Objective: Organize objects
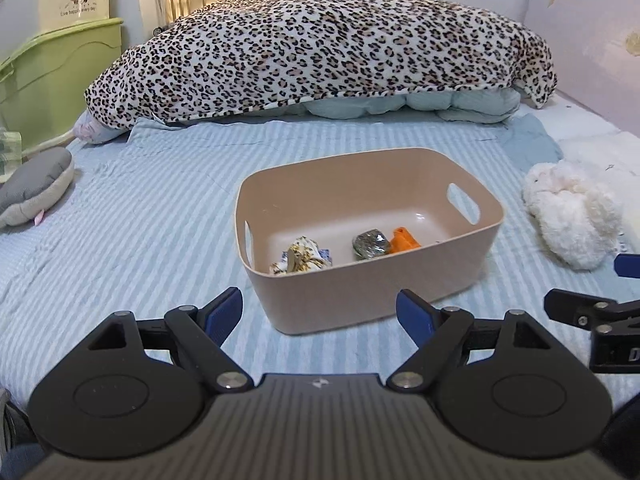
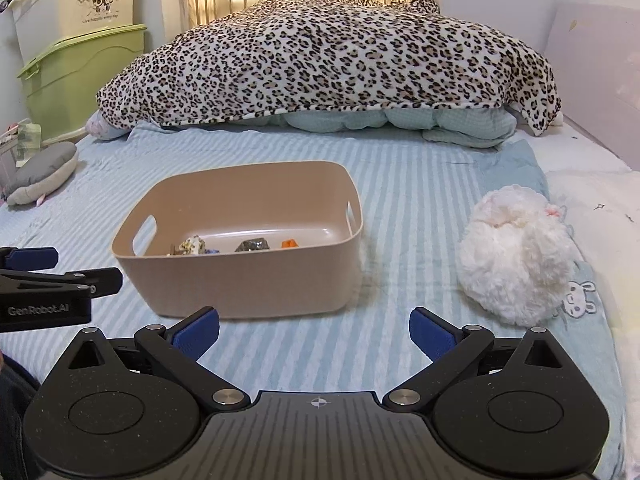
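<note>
A beige plastic bin [image 1: 360,296] stands on the striped blue bed sheet [image 1: 140,232]. It holds a crumpled patterned wrapper [image 1: 302,258], a dark shiny lump [image 1: 370,243] and an orange piece [image 1: 404,240]. The bin also shows in the right wrist view [image 2: 248,288]. My left gripper [image 1: 319,312] is open and empty, just in front of the bin's near wall. My right gripper [image 2: 314,330] is open and empty, to the right of the bin's near corner. A white fluffy plush [image 2: 516,256] lies on the sheet right of the bin, also seen in the left wrist view [image 1: 568,216].
A leopard-print blanket [image 1: 320,48] over a pale quilt fills the back of the bed. A grey plush [image 1: 36,188] lies at the left edge. Green and cream storage boxes [image 2: 80,60] stand beyond the left side. A pale wall panel [image 2: 600,80] runs along the right.
</note>
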A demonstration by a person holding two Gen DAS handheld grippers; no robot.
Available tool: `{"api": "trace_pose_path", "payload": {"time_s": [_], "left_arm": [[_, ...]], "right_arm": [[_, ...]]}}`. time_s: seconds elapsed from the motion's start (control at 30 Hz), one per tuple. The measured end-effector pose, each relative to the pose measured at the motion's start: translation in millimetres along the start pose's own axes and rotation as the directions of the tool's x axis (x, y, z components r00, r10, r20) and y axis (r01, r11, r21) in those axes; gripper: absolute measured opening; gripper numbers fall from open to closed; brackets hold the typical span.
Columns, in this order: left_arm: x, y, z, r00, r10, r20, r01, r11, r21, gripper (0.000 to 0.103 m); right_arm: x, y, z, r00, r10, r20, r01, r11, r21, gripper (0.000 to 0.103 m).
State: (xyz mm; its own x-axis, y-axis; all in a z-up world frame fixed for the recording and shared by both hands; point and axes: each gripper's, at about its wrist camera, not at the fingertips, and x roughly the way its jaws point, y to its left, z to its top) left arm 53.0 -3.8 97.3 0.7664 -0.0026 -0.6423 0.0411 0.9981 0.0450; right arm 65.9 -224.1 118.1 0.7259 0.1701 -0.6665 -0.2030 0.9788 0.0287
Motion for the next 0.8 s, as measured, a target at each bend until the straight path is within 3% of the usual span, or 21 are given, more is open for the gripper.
{"api": "trace_pose_path", "payload": {"time_s": [0.33, 0.8], "left_arm": [[-38, -12, -22, 0.999, -0.035, 0.026, 0.035, 0.999, 0.012, 0.085], [-85, -8, -48, 0.997, -0.043, 0.068, 0.043, 0.999, -0.009, 0.085]], "right_arm": [[-24, 6, -26, 1.000, -0.004, -0.014, 0.004, 1.000, -0.008, 0.103], [-58, 9, -59, 0.998, 0.052, -0.030, -0.052, 0.999, 0.012, 0.103]]}}
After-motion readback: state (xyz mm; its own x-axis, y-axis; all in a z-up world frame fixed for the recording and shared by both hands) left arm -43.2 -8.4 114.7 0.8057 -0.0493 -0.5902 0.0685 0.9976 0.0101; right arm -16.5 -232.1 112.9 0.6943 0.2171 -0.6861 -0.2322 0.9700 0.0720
